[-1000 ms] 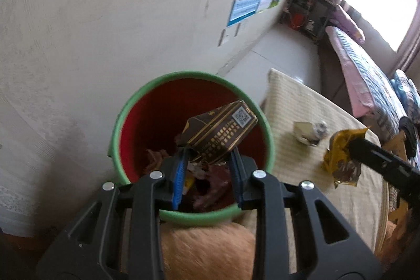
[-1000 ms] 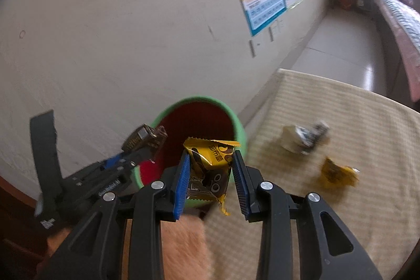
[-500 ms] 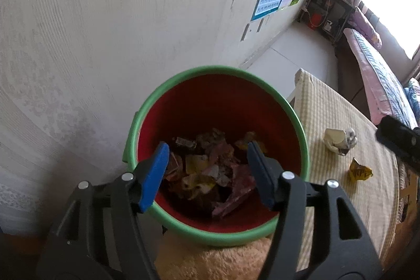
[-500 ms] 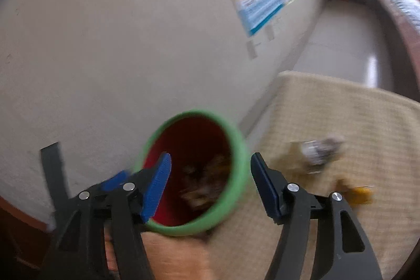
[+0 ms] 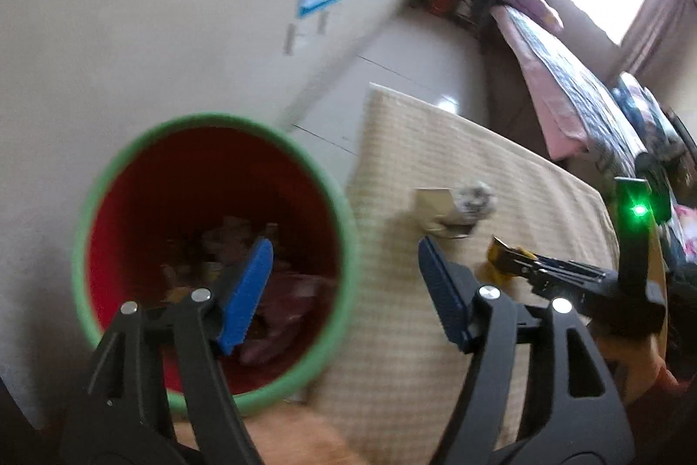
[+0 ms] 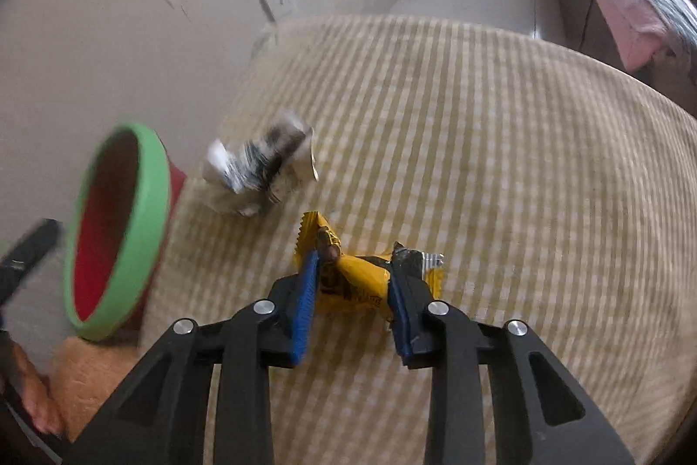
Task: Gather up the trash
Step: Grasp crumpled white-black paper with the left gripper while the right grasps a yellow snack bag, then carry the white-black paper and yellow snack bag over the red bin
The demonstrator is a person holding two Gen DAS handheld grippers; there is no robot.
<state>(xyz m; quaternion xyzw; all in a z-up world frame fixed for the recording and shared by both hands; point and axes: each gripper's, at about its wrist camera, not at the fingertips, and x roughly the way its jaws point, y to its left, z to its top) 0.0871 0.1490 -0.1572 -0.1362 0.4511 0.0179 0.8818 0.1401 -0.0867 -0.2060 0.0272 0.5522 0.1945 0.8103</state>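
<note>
My right tool (image 6: 350, 293) is down on the checked cloth of the table (image 6: 501, 160), low in the centre of the right wrist view, and its jaws are closing around the yellow wrapper (image 6: 355, 275). The wrapper lies between the blue pads, which look to be at its edges; I cannot tell whether they press it firmly yet. Its silver torn end sticks out past the right-hand pad.

My left tool (image 5: 346, 290) holds nothing, and its jaws are opening. In the left wrist view one pad sits over the mouth of the green-rimmed bin (image 5: 218, 125) at lower left, the other over the table edge. The bin already has a heap of wrappers in its red interior.

A crumpled white-and-black packet (image 6: 261, 173) lies on the cloth just up and left of the yellow wrapper, between it and the bin.

What worries me:
- The wrapper is thin and slick. If the pads only catch the crinkled edges, it may slide out as I lift.
- The pads are close to the cloth, so closing could pinch the fabric and drag it, shifting the crumpled packet.
- Both views are smeared by motion, so my read on alignment is rough.
- On the way to the bin, the two tools could clash near the rim.
</note>
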